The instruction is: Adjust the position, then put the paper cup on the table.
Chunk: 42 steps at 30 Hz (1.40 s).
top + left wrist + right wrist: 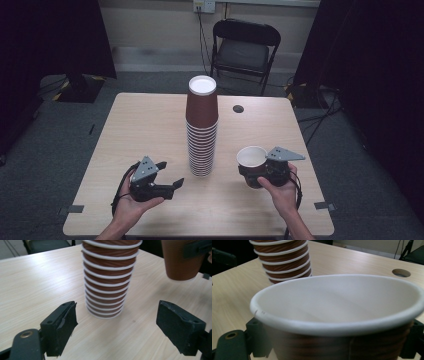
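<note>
A single brown paper cup (251,165), ribbed on the outside with a smooth white lining and a rolled white rim, sits clamped between the jaws of the right gripper (260,172), upright at the right side of the table (150,120), well apart from the stack. In the right gripper view the cup (342,315) looms so close that its rim blurs and its base is cut off by the frame; the black jaws show as slivers at either side. The left gripper (167,175) rests in the person's left hand (131,202) at the table's near left, its jaws spread wide with nothing between them. In the left gripper view the matte black pads (63,322) stand far apart, aimed at the foot of the tall stack of cups (202,127), whose white rims band the corrugated brown walls. The stack's top (110,277) is cropped there. The pale wood-grain tabletop has a round cable hole (238,108); a black folding chair (245,47) stands beyond.
</note>
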Motion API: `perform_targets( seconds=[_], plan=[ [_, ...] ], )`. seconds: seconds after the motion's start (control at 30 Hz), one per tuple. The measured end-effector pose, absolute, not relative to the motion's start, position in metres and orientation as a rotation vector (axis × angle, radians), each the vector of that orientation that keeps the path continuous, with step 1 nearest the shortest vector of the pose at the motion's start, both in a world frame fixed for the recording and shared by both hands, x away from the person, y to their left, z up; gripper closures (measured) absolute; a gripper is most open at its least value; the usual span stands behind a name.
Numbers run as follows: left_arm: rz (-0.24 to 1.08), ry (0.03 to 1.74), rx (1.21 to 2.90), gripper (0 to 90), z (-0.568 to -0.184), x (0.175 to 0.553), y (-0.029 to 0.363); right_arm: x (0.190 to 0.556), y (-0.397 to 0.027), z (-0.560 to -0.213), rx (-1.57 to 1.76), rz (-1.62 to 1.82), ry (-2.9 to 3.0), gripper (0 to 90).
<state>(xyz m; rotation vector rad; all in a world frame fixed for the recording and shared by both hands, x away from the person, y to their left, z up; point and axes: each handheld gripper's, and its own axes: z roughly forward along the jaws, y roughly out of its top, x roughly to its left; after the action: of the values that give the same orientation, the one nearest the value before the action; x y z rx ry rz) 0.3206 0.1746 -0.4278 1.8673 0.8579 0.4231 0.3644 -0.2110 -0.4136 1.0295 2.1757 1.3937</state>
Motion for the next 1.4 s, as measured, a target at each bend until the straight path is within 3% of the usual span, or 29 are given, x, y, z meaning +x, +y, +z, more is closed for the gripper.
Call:
perform_targets(
  seconds=[0.5, 1.07, 1.4],
  plan=[
    [0.443, 0.912, 1.856, 16.4, -0.446, 0.317, 0.203, 0.391, -0.22, -0.42, 1.11, 1.371, 2.096, 11.4],
    [0.452, 0.968, 1.835, 15.9, -0.45, 0.327, 0.206, 0.444, -0.212, -0.407, 1.154, 1.431, 2.023, 11.1],
    [0.456, 0.979, 1.836, 16.0, -0.452, 0.329, 0.207, 0.464, -0.208, -0.422, 1.19, 1.452, 1.985, 10.6]
  ],
)
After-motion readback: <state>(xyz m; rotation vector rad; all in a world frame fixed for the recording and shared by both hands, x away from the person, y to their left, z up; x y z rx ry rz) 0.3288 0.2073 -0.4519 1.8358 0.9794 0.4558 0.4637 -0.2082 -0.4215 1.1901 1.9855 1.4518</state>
